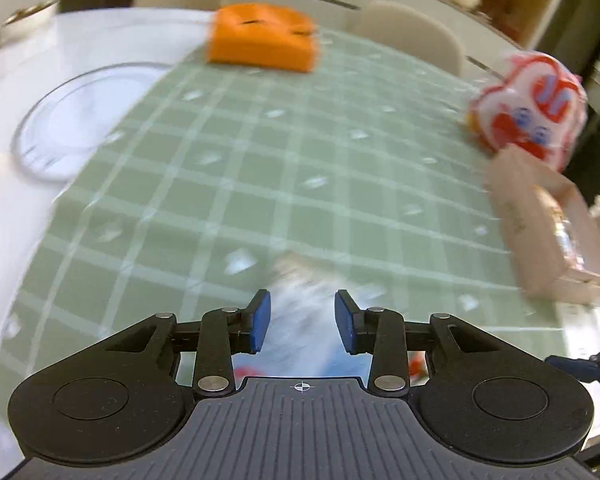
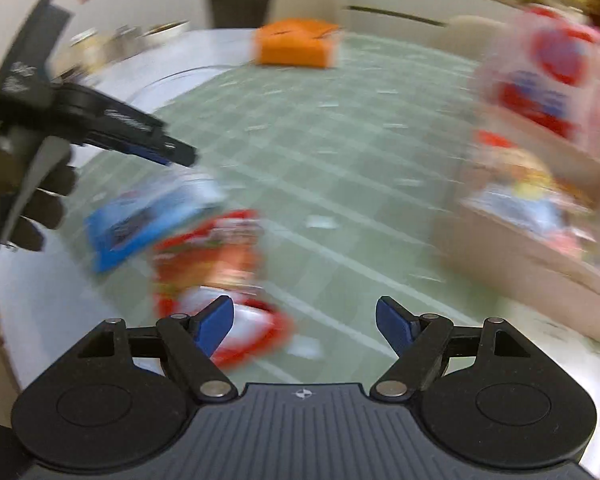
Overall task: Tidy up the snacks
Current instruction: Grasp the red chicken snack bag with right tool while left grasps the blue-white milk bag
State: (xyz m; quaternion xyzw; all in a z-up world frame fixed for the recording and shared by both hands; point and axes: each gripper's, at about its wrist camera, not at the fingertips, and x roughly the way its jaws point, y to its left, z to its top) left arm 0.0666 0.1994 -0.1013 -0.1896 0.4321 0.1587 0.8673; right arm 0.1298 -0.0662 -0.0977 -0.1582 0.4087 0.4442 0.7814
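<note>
The left gripper (image 1: 302,320) hangs nearest, its fingers partly open with a blurred blue-and-white packet (image 1: 300,308) under the gap, no grip visible. The right gripper (image 2: 305,322) stands wide and empty, a red packet (image 2: 216,276) at ten o'clock. The table (image 1: 260,168) carries a green checked cloth. A beige box (image 2: 532,248) of snacks sits at two o'clock, an orange box (image 1: 262,38) at twelve.

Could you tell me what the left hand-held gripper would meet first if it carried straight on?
Most likely the blue-and-white snack packet just beyond the left hand-held gripper; motion blur leaves the depth unclear.
</note>
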